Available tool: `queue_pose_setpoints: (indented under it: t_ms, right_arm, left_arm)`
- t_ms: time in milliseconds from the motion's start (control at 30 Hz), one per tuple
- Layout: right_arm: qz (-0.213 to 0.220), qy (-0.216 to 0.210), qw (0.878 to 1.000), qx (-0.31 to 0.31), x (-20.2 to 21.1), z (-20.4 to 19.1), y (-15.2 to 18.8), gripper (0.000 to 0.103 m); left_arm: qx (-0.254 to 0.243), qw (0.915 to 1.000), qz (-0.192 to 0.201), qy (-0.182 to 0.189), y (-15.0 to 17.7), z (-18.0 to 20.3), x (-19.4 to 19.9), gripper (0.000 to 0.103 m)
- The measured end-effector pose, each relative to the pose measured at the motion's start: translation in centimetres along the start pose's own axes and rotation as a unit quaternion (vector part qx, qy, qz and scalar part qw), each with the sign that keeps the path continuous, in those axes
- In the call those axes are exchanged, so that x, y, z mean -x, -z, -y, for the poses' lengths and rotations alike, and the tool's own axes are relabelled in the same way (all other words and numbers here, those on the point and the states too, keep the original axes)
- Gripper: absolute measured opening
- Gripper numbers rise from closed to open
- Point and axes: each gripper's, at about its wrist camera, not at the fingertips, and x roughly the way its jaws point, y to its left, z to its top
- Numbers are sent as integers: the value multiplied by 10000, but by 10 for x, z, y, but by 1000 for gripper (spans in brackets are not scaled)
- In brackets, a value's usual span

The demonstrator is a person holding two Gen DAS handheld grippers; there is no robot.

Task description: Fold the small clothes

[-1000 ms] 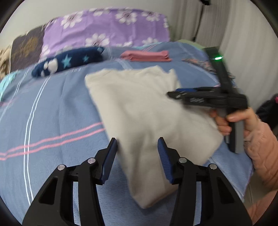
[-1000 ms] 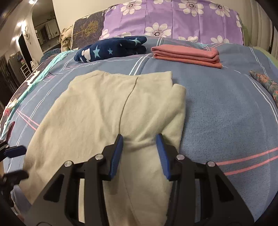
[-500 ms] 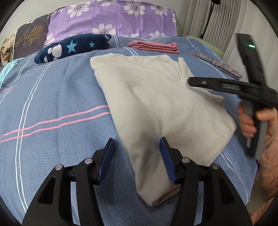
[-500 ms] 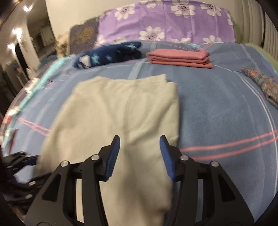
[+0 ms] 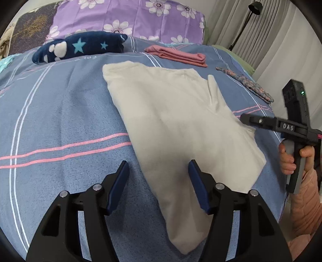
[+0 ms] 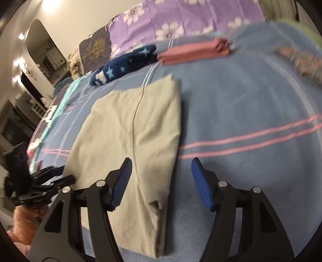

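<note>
A cream garment (image 5: 177,125), folded lengthwise, lies flat on the blue striped bed cover (image 5: 60,112). It also shows in the right wrist view (image 6: 128,129). My left gripper (image 5: 158,181) is open and empty above the garment's near left edge. My right gripper (image 6: 161,179) is open and empty above the garment's near right edge. The right gripper shows in the left wrist view (image 5: 249,120), held at the garment's right side. The left gripper shows in the right wrist view (image 6: 58,175) at the far left.
A folded pink cloth (image 5: 177,55) and a navy star-print cloth (image 5: 80,47) lie at the back of the bed. A patterned cloth (image 5: 247,84) lies at the right. A purple flowered pillow (image 5: 128,18) stands behind. The bed's edge is at the right, by curtains (image 5: 281,40).
My right gripper has pulled back off the garment towards its right side and its view has tilted. My left gripper has lifted slightly. The garment lies still.
</note>
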Motion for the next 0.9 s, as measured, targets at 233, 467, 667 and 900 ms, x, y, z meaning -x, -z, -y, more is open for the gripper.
queue_pose_setpoints:
  t_ms: [233,467,667,900]
  right_arm:
    - [-209,-197,9996,77,-19,1,-10,67]
    - [-271,-423,9987,107,-37,6,-29,64]
    - [-325,-517,9976,338,-51,4,-45,56]
    - [-382,-578,9964,489,-60,-1,-56,56]
  left_arm:
    - [-30,9998,-95,190,-14,-5,-11,69]
    - [50,9993,-66,352,-27,-11,-25,71]
    - [142,9978,-84,643,-42,-19,-38,71]
    - [74,9970,-111,761,-53,-21,-48,70]
